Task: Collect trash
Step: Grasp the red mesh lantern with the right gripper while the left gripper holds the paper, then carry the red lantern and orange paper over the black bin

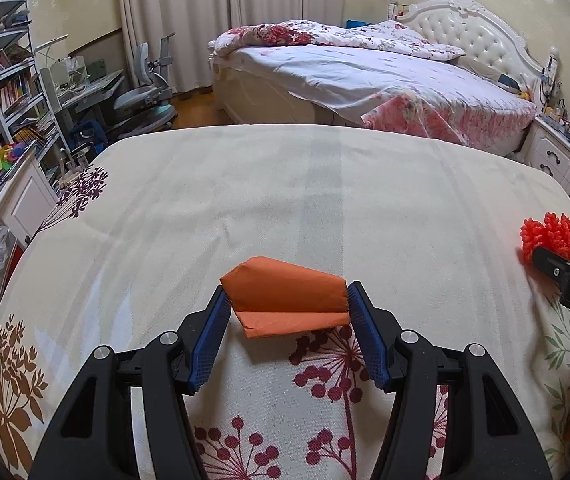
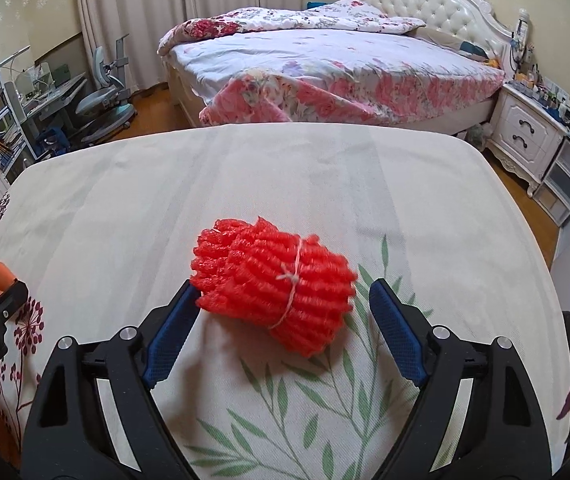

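A home bedroom: unmade floral bed [image 2: 325,64] with tufted headboard [image 2: 437,4], nightstand [image 2: 525,136], curtains [image 1: 213,20], bookshelf [image 1: 5,76].

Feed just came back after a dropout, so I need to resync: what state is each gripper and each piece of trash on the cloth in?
left gripper: shut on the orange folded paper, pads against both its ends.
orange folded paper: folded, held just above the tablecloth.
right gripper: open, jaws clear on one side.
red foam net bundle: rolled, tied with string, between the jaws.
tablecloth: spread flat.
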{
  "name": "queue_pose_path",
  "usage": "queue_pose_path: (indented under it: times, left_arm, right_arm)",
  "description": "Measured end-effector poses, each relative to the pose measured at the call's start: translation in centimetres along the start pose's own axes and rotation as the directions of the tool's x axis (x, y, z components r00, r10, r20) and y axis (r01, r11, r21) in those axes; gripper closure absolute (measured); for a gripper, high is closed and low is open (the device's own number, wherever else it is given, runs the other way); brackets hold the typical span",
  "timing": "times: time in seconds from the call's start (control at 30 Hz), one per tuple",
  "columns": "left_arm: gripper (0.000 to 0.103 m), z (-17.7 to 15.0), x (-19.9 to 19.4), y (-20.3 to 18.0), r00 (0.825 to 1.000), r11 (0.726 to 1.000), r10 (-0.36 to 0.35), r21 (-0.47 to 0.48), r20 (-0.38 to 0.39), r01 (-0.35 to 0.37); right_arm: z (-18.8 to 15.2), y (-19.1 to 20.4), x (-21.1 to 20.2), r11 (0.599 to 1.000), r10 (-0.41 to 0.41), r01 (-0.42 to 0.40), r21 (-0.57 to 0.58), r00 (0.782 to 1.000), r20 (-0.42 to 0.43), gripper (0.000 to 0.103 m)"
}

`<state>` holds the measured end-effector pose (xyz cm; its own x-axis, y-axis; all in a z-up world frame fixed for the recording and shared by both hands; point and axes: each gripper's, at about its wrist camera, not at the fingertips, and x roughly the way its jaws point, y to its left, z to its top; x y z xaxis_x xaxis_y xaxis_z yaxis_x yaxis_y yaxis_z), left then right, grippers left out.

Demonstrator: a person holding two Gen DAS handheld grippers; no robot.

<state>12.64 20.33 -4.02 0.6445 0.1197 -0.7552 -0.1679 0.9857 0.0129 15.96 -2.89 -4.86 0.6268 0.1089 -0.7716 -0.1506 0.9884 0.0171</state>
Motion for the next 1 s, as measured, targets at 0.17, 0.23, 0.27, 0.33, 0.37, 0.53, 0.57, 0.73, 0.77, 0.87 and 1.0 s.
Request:
queue_pose_path:
  times: [0.17,0.23,0.27,0.33,0.37,0.53,0.57,0.73,0.77,0.87,1.0]
  left_arm:
    - [0.044,0.0,0.1,0.2,1.000,1.000,-0.008,-0.002,0.000,0.008]
    - [0.044,0.0,0.1,0.2,1.000,1.000,-0.007,-0.001,0.001,0.007]
    - [0.044,0.1,0.1,0.2,1.000,1.000,-0.006,-0.001,0.002,0.006]
    - [0.044,0.1,0.1,0.2,1.000,1.000,-0.004,0.002,0.004,0.004]
    - [0.044,0.1,0.1,0.1,1.000,1.000,-0.002,0.003,0.006,0.002]
    - [0.044,0.0,-0.3,-0.1,1.000,1.000,-0.005,0.003,0.011,0.005]
    - [0.044,0.0,-0.4,-0.2,1.000,1.000,-0.010,0.002,0.012,0.010]
    - [0.044,-0.8,-1.4,-1.3,0.999,0.999,-0.030,0.014,0.015,0.029]
    - [0.044,-1.0,-1.6,-1.6,0.999,0.999,-0.035,0.017,0.016,0.035]
    - [0.044,-1.5,-2.1,-2.4,0.998,0.998,-0.052,0.024,0.020,0.052]
    - [0.044,-2.3,-2.9,-3.6,0.997,0.997,-0.076,0.033,0.017,0.075]
  right_arm:
    - [0.0,0.3,0.4,1.000,0.008,-0.008,-0.009,1.000,-0.014,0.037]
    - [-0.1,0.5,0.3,1.000,0.008,-0.008,-0.015,1.000,-0.013,0.044]
    - [-0.1,0.6,0.3,1.000,0.009,-0.009,-0.017,1.000,-0.012,0.049]
    - [-0.3,0.6,0.1,1.000,0.014,-0.014,-0.016,1.000,-0.011,0.052]
    - [-0.3,0.6,0.0,1.000,0.015,-0.015,-0.016,1.000,-0.010,0.052]
    - [-1.1,0.5,-0.9,1.000,0.022,-0.022,-0.017,1.000,0.002,0.056]
    - [-1.2,0.5,-1.2,1.000,0.022,-0.022,-0.017,1.000,0.007,0.056]
    - [-2.4,0.2,-2.8,1.000,0.021,-0.021,-0.017,1.000,0.019,0.057]
    - [-2.6,0.1,-3.1,1.000,0.021,-0.020,-0.017,1.000,0.020,0.057]
    - [-3.5,-0.4,-4.1,1.000,0.015,-0.014,-0.015,1.000,0.025,0.057]
    - [-4.8,-1.3,-5.6,1.000,0.006,-0.006,-0.004,1.000,0.031,0.057]
